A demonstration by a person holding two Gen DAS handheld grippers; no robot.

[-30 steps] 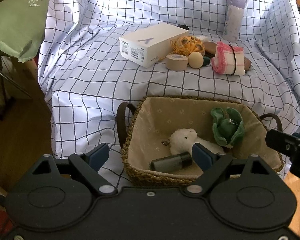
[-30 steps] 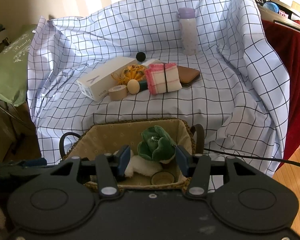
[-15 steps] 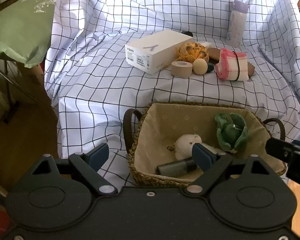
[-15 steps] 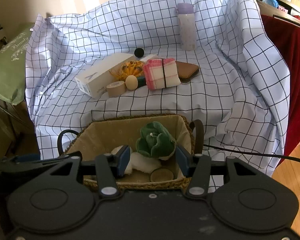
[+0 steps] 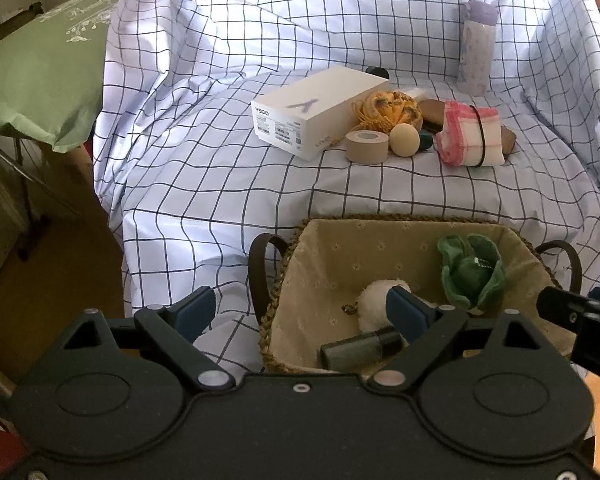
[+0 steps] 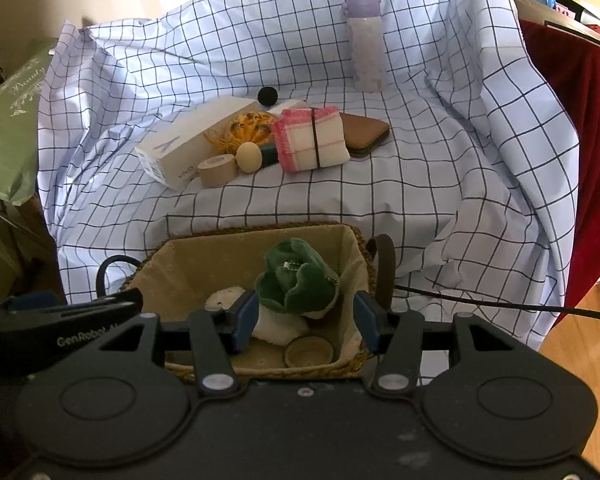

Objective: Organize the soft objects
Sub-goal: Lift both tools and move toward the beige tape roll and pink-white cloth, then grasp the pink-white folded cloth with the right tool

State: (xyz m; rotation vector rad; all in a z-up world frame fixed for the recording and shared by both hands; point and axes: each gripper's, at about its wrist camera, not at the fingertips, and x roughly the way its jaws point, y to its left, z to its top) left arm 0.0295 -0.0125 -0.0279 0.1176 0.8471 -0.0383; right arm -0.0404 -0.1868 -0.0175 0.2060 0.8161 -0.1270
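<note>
Checked sheet [image 5: 300, 184] bare between basket [image 5: 380, 224] rim and box [image 5: 320, 116].

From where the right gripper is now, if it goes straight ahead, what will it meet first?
Probably the green plush in the basket: it sits between the open jaws of the right gripper, just ahead. Depth is unclear, so the white plush beneath could come first.

Soft daylight from behind, mild glare on checked sheet [image 5: 340, 184]; fisheye-bent edges, sharp
</note>
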